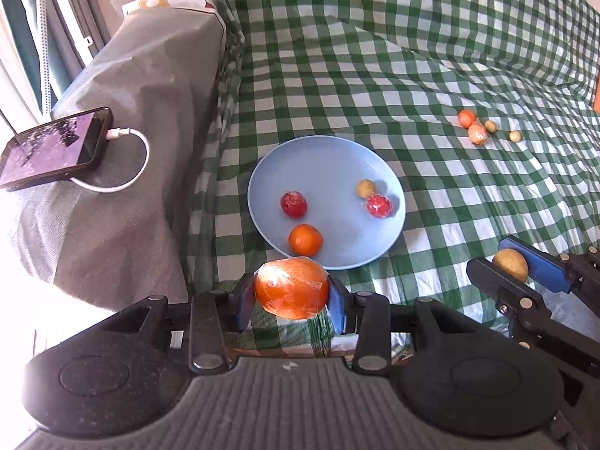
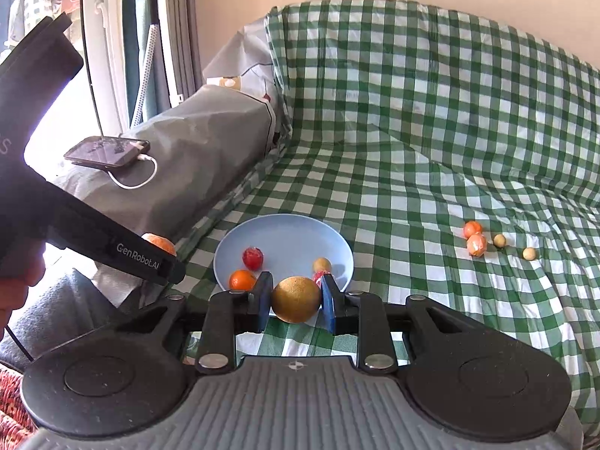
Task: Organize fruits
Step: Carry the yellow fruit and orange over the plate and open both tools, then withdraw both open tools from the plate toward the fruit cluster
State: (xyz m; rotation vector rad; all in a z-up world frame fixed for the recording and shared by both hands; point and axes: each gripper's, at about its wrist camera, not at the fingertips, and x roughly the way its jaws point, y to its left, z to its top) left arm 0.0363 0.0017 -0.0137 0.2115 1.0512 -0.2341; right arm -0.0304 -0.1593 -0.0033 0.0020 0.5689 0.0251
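Observation:
My left gripper [image 1: 291, 302] is shut on a plastic-wrapped orange fruit [image 1: 291, 287], just in front of the near rim of a blue plate [image 1: 326, 157]. The plate holds an orange [image 1: 305, 240], two red fruits [image 1: 294, 204] [image 1: 379, 205] and a small tan fruit [image 1: 365, 188]. My right gripper [image 2: 296, 302] is shut on a round tan fruit [image 2: 296, 299], near the plate's front edge [image 2: 285, 225]. It also shows in the left wrist view [image 1: 515, 268], right of the plate. Several small fruits [image 1: 476, 127] [image 2: 476, 242] lie on the checked cloth to the right.
A green-and-white checked cloth [image 1: 412, 56] covers the sofa seat and back. A grey-covered armrest [image 1: 142, 131] on the left carries a phone [image 1: 52, 148] with a white charging cable [image 1: 127, 161]. A window and curtains lie beyond the armrest.

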